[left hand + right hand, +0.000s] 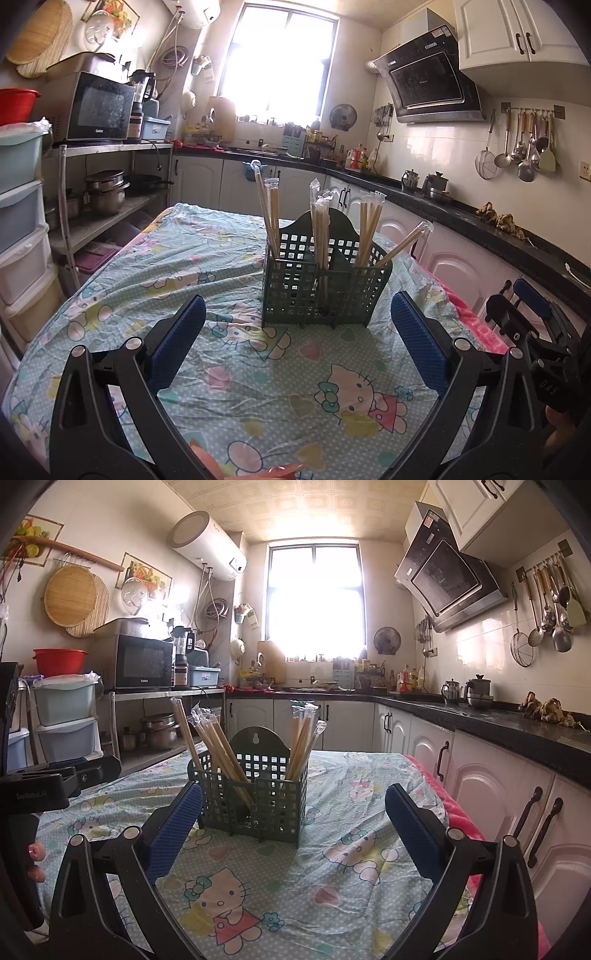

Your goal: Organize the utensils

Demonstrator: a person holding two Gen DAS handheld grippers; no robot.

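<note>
Both tools, left tool (297, 343) and right tool (293, 830), hover with jaws spread and empty before the caddy (325, 280) on the worktop (258, 376). The wrapped chopsticks (319, 229) already stand inside; the sorting looks finished, so next probably means backing away.

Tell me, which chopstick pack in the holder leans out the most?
The pack at the holder's right corner in the left wrist view: it slants far outward, while the others stand nearly upright.

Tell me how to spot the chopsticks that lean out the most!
Find the table with the cartoon-cat cloth and the green basket on it. Wrapped chopsticks stand inside; this pair tilts far toward the counter side, while the others stand nearly upright.
</note>
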